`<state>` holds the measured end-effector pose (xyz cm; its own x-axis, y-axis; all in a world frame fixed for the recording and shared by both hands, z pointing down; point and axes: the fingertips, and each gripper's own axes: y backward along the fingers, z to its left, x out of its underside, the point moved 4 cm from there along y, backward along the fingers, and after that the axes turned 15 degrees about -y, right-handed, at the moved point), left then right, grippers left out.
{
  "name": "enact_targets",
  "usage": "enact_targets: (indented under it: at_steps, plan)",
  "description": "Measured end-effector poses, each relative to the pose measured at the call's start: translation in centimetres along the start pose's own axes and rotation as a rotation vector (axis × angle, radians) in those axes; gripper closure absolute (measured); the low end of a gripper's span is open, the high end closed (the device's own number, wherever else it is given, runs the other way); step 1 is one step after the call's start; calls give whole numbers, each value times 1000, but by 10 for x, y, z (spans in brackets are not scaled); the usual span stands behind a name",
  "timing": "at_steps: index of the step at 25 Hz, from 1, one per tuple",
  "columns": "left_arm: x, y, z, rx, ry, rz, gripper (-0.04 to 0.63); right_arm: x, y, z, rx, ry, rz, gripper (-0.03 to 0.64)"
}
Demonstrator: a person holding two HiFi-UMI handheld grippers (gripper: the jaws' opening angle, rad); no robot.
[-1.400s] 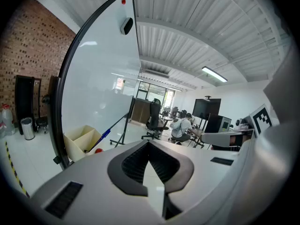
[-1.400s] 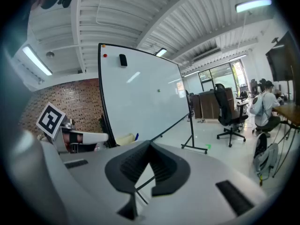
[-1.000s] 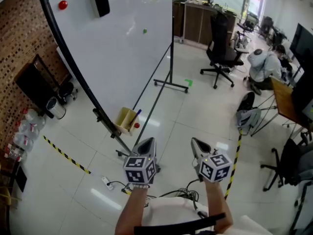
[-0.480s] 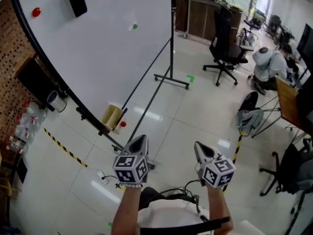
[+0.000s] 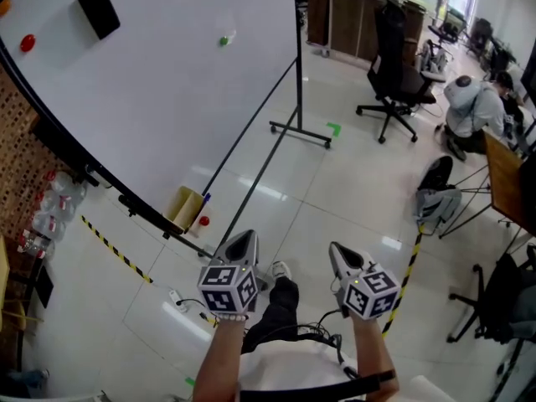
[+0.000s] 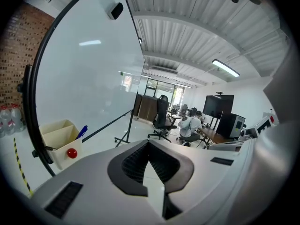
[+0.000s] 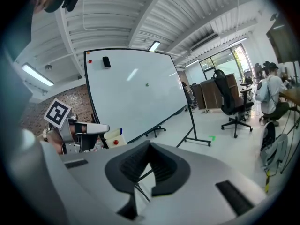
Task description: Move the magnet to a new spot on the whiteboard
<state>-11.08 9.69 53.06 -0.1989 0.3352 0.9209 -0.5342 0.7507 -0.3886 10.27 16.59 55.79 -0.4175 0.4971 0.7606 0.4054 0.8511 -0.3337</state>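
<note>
Risk starts with distance: both tongs hang low in front of me, well apart from the whiteboard (image 5: 151, 99), and both are closed on nothing, left tongs (image 5: 241, 248) and right tongs (image 5: 342, 260) alike. If I reach the board without parting them, I would likely knock a magnet along the surface rather than take it. A green magnet (image 5: 224, 40) sits near the board's middle, toward its right edge. A red magnet (image 5: 28, 42) sits by the top left corner, beside a black eraser (image 5: 99, 11). I cannot tell which is meant, so I might take the wrong one. The green one looks small and may slip from the pads. The board rests on a free stand (image 5: 300, 134), so a firm push could shift it.
</note>
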Motion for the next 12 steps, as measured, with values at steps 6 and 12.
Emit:
enact_targets:
  at_steps: [6, 12]
  plan:
    - [-24, -91, 26, 11, 10, -11, 597, -50, -79, -32, -9, 41, 3, 609]
    - [-69, -171, 94, 10, 52, -16, 597, -120, -196, -38, -28, 59, 38, 609]
